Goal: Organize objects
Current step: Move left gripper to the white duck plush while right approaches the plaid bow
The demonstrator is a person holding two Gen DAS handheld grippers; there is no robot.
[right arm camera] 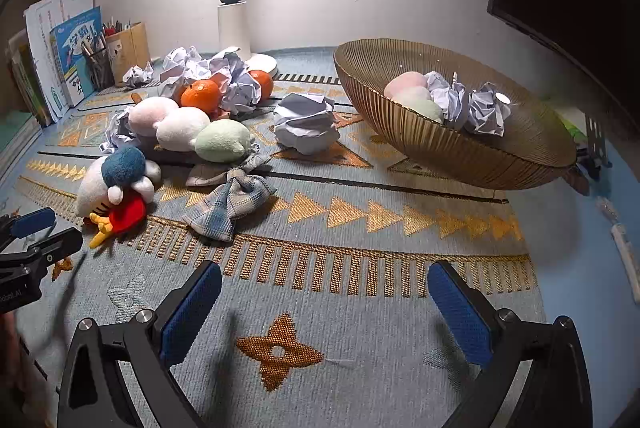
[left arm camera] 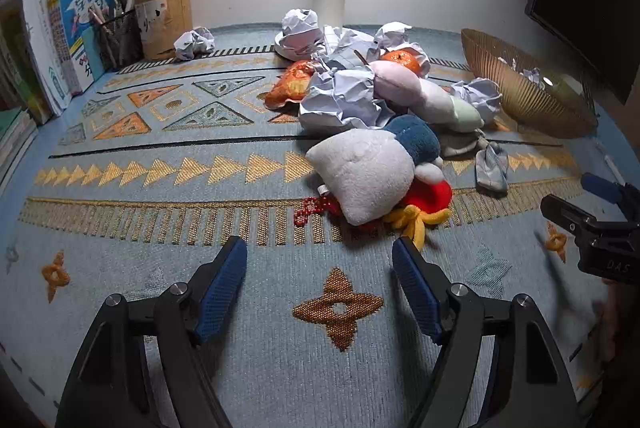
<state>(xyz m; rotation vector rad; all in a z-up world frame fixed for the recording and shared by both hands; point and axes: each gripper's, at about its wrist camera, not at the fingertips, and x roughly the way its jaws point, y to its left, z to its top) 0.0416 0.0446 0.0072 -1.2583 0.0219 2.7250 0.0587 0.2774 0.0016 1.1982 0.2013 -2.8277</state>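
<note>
The left gripper (left arm camera: 320, 260) hangs over the patterned cloth (left arm camera: 168, 167) with its blue-padded jaws apart and nothing between them. Just beyond its tips lies the white plush bird (left arm camera: 368, 175), on its side, its blue cap toward the far wall and its red and yellow feet toward the gripper, so its long axis runs roughly near to far. A red bead string (left arm camera: 316, 207) pokes out from under it.

The right gripper (right arm camera: 324, 288) also stands wide open and empty above bare cloth, well short of everything. Ahead and to its left lies a plaid bow (right arm camera: 232, 195), its long axis running from near to far, tilted to the right. Beyond the bow sits the three-ball plush (right arm camera: 188, 127), pink, white and green in a row, its length slanting from far left to near right, green end nearest. Behind it are two oranges (right arm camera: 200, 93) among crumpled paper balls (right arm camera: 306, 121).

To the right, the gold ribbed bowl (right arm camera: 460, 151) rests tilted, already holding a pastel plush and paper balls. Books (left arm camera: 76, 23) and pen holders (left arm camera: 120, 35) stand at the far left against the wall.
</note>
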